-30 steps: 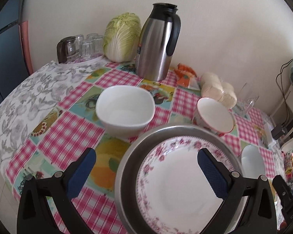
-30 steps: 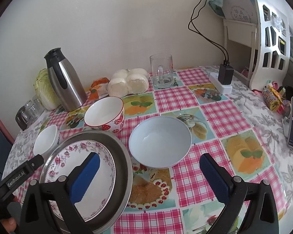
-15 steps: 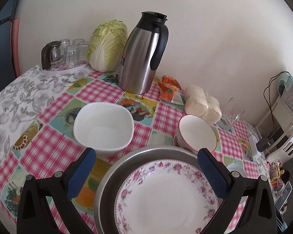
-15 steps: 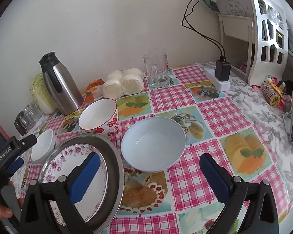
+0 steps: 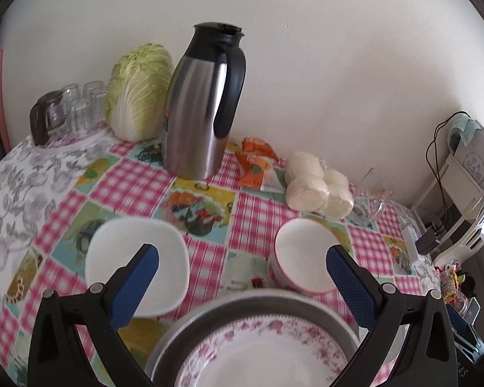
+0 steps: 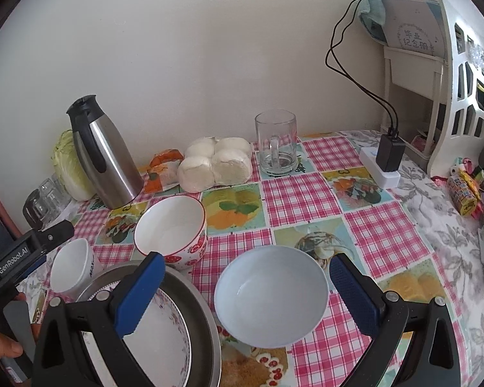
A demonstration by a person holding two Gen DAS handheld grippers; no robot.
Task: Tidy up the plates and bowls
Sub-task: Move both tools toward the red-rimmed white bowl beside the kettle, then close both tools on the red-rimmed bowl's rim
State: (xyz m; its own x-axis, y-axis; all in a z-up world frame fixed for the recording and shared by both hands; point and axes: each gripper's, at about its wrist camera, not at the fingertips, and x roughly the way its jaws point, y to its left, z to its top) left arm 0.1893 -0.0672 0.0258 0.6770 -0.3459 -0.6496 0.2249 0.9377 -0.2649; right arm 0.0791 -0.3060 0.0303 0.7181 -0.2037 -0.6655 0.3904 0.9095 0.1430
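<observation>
A flower-rimmed plate (image 5: 258,358) (image 6: 159,345) lies inside a wide steel dish (image 5: 274,300) (image 6: 196,309) at the table's near edge. Behind it stand a white squarish bowl (image 5: 167,258) (image 6: 71,264) on the left and a strawberry-patterned bowl (image 5: 301,258) (image 6: 171,229). A pale blue bowl (image 6: 271,293) sits to the right of the steel dish. My left gripper (image 5: 242,274) is open, hovering over the gap between the two white bowls. My right gripper (image 6: 245,293) is open, its fingers straddling the blue bowl from above.
Along the wall stand a steel thermos (image 5: 200,103), a cabbage (image 5: 135,90), a tray of glasses (image 5: 67,109), orange packets (image 5: 255,161), bagged buns (image 6: 216,164) and a glass mug (image 6: 276,143). A power strip (image 6: 380,167), white rack (image 6: 435,80) and snacks (image 6: 464,190) crowd the right.
The left gripper has drawn back and tilted up, so the steel dish and plate slid lower in its view. The right gripper dropped closer over the blue bowl.
</observation>
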